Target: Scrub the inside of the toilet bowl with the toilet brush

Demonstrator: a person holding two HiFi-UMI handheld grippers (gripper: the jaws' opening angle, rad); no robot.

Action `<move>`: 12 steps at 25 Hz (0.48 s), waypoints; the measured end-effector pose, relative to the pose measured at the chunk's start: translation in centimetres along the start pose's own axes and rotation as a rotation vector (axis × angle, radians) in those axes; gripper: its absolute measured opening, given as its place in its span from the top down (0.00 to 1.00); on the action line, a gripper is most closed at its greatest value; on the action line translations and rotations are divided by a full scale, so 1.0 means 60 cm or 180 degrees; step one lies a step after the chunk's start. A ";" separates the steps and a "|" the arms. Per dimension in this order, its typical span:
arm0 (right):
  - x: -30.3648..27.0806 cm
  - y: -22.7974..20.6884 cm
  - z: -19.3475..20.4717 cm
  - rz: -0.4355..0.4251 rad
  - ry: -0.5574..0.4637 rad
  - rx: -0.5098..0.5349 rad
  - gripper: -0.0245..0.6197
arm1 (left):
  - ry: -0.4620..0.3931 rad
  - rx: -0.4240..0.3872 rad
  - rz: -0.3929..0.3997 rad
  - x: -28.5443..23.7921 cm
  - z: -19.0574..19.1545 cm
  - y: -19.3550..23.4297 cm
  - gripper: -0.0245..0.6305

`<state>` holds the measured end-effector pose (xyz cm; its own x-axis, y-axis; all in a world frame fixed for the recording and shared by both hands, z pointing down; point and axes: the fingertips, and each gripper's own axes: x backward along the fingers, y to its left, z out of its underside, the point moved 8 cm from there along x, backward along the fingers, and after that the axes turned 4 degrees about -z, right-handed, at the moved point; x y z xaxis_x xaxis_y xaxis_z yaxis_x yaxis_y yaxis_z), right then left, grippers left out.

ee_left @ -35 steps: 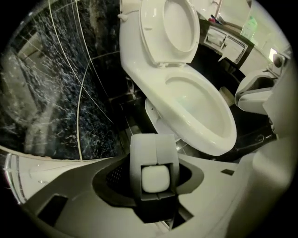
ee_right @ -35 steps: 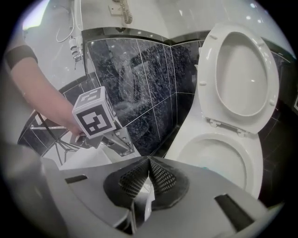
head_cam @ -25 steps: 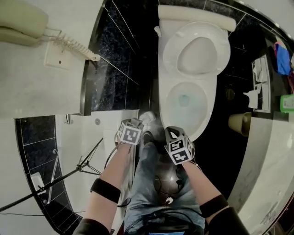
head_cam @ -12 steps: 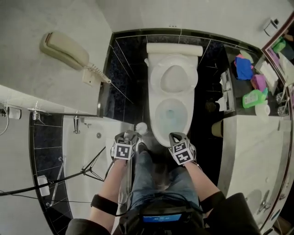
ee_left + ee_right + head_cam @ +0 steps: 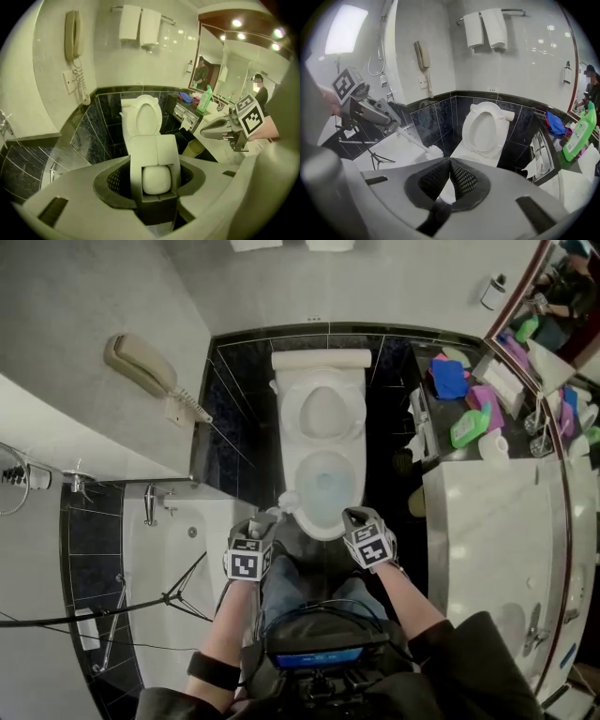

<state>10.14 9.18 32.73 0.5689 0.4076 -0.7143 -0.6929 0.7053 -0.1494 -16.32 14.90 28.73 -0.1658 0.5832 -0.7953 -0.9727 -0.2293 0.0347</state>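
Left tongs (image 5: 263, 521) grip toilet brush (image 5: 433, 150), angled downward.

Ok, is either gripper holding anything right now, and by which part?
The left gripper grips the toilet brush by its handle end, bristle head pointing out ahead. The right gripper is shut and holds nothing.

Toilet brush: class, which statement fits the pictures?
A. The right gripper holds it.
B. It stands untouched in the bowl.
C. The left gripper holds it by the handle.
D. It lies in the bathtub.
C: in the right gripper view the left gripper is closed on the handle of the toilet brush, whose white head is outside the toilet; the right gripper is shut on nothing.
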 end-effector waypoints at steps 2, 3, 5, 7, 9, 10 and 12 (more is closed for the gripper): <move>0.018 -0.004 0.007 0.0044 -0.0018 -0.0029 0.93 | -0.0055 -0.0005 0.0054 0.009 -0.003 -0.017 0.64; 0.027 -0.006 0.010 0.0070 -0.0028 -0.0045 0.93 | -0.0076 -0.0028 0.0080 0.013 -0.004 -0.025 0.64; 0.041 -0.012 0.016 0.0123 -0.0050 -0.0079 0.93 | -0.0114 -0.0087 0.0118 0.018 -0.007 -0.039 0.64; 0.051 -0.018 0.022 0.0160 -0.0071 -0.0109 0.93 | -0.0138 -0.0137 0.0147 0.020 -0.009 -0.052 0.64; 0.058 -0.023 0.027 0.0185 -0.0085 -0.0131 0.93 | -0.0136 -0.0188 0.0175 0.022 -0.011 -0.063 0.64; 0.061 -0.025 0.029 0.0194 -0.0089 -0.0139 0.93 | -0.0127 -0.0215 0.0192 0.023 -0.012 -0.069 0.64; 0.066 -0.028 0.033 0.0216 -0.0090 -0.0143 0.93 | -0.0109 -0.0255 0.0230 0.025 -0.015 -0.078 0.64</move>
<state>14.42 10.75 31.49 0.5317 0.4704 -0.7043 -0.7492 0.6490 -0.1323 -11.87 16.12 26.83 -0.2419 0.5887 -0.7713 -0.9422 -0.3326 0.0416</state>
